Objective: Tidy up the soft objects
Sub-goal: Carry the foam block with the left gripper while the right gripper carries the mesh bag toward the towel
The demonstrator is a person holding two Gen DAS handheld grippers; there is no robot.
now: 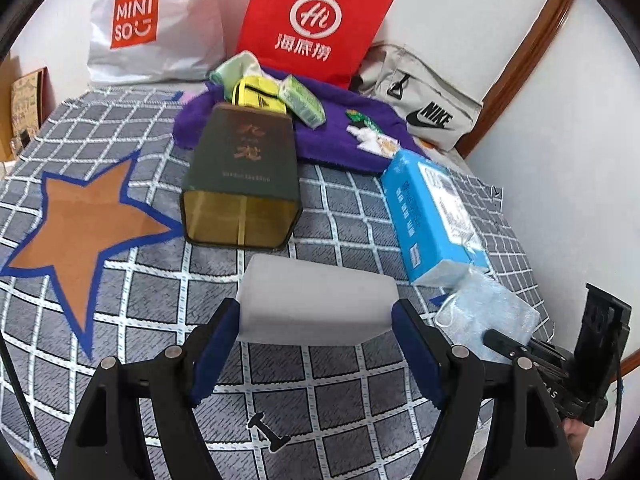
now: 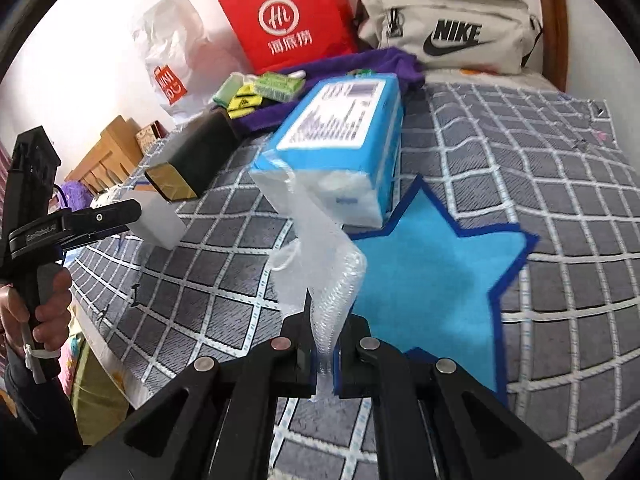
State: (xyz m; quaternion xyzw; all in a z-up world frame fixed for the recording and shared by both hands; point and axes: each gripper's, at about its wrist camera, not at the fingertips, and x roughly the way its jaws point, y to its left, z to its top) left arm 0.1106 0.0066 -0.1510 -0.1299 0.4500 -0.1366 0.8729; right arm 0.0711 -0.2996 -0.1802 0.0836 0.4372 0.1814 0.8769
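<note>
Blue pads of the left hand-held gripper (image 1: 316, 346) press both ends of a white foam block (image 1: 316, 304), jaws wide around it, held above the checked bed cover (image 1: 120, 312). The right hand-held gripper (image 2: 324, 364) is pinched tight on a clear packet of face masks (image 2: 320, 256). Farther off lie a blue tissue pack (image 2: 340, 128), a dark tin (image 1: 244, 172) and a purple towel (image 1: 340, 128).

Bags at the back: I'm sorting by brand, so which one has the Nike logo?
The beige zip pouch, lying flat rightmost by the wall. The red paper bag and the white plastic bag carry other logos.
</note>
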